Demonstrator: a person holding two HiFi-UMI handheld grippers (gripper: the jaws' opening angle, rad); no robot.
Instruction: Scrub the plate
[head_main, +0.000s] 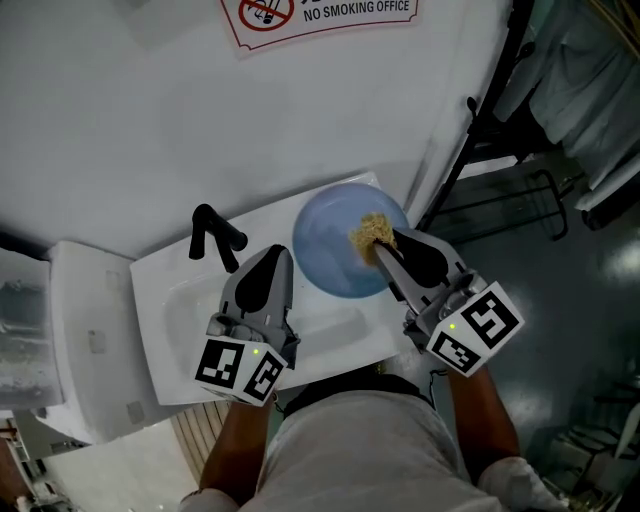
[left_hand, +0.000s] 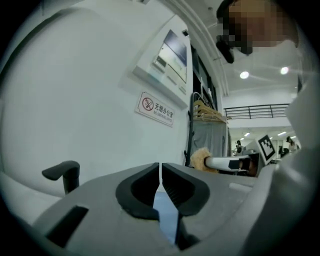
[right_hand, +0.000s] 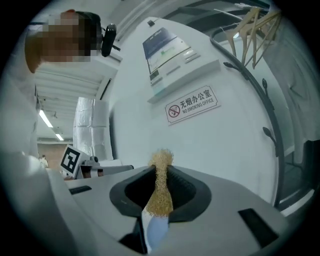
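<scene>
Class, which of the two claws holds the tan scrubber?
The right claw: the tan scrubber is pinched in it, while the left claw grips the blue plate.

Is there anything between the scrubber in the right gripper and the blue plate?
Nothing visible: the scrubber in the right gripper seems to touch the blue plate, which the left gripper holds.

I see a sign (head_main: 322, 14) on the white wall (head_main: 150, 120). It says "NO SMOKING OFFICE" and "无烟办公室".

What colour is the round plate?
Light blue, all plain. The plate shows best in the head view.
</scene>
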